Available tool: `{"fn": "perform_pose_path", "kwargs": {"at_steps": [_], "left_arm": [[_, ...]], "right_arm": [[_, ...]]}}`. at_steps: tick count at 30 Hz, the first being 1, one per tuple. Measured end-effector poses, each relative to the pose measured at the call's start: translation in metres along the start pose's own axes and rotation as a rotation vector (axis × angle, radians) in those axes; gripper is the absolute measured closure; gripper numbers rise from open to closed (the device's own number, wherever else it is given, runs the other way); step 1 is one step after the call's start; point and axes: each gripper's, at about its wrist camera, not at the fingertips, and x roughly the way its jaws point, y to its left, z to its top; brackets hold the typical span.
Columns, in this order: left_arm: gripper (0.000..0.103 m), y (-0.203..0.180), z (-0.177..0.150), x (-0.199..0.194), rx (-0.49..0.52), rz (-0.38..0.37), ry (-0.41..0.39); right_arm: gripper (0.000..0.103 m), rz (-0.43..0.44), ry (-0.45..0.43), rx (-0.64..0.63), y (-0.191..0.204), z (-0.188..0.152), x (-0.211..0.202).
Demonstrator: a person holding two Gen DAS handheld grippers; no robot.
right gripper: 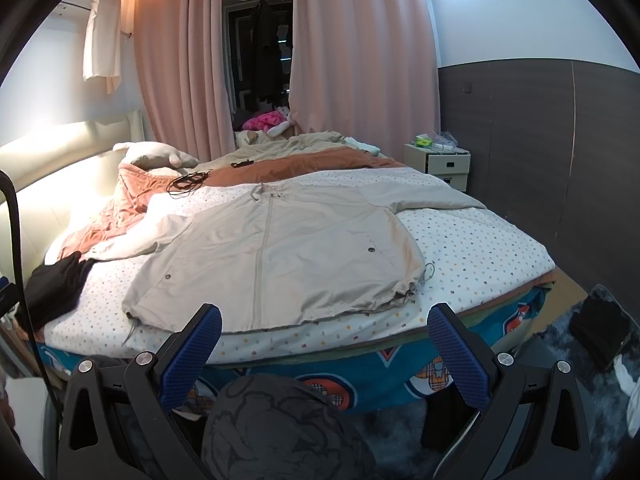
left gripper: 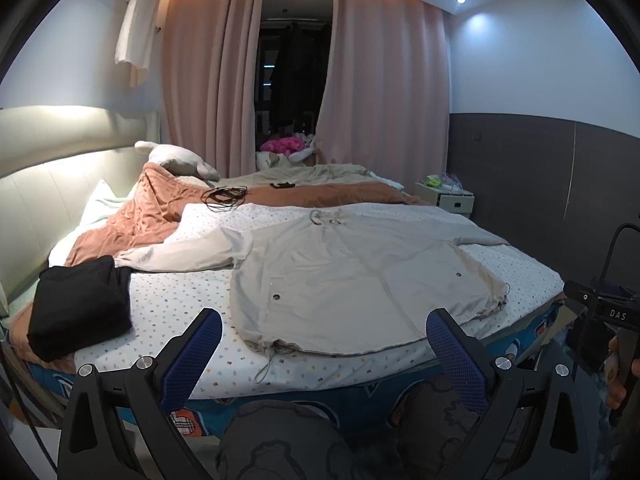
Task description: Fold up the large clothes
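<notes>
The bed (left gripper: 192, 292), covered in a dotted sheet, is filling the middle of both views, and the beige jacket (left gripper: 352, 272) is lying flat across it, front up, zip closed, hem toward the lower edge of the frame and both sleeves reaching outward. No part of it is turned over on itself, so by my judgement the folding of this garment is not yet begun: sleeves, sides and the final halving are all remaining. A black garment (left gripper: 80, 304) is sitting in a compact heap at the left of the bed, possibly one already folded, though I cannot tell for sure. The left gripper (left gripper: 324, 350) is hovering short of the hem with its blue pads spread wide and nothing between them; the right gripper (right gripper: 324, 350) is doing the same, jaws wide apart and empty. The left wrist view is showing the black heap whole, plus the other gripper's handle and a hand (left gripper: 618, 376) at its right edge. The right wrist view is showing the jacket's right sleeve in full, the dark rug (right gripper: 552, 360) on the floor at lower right, and more of the nightstand (right gripper: 438, 166) in the upper right.
</notes>
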Motion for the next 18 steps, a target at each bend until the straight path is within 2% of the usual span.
{"fn": "perform_pose_path", "kwargs": {"at_steps": [18], "left_arm": [[0.0,0.0031,-0.0016,-0.0085,-0.003,-0.015,-0.008]], "right_arm": [[0.0,0.006,0.001,0.007,-0.0022,-0.0004,-0.0022]]}}
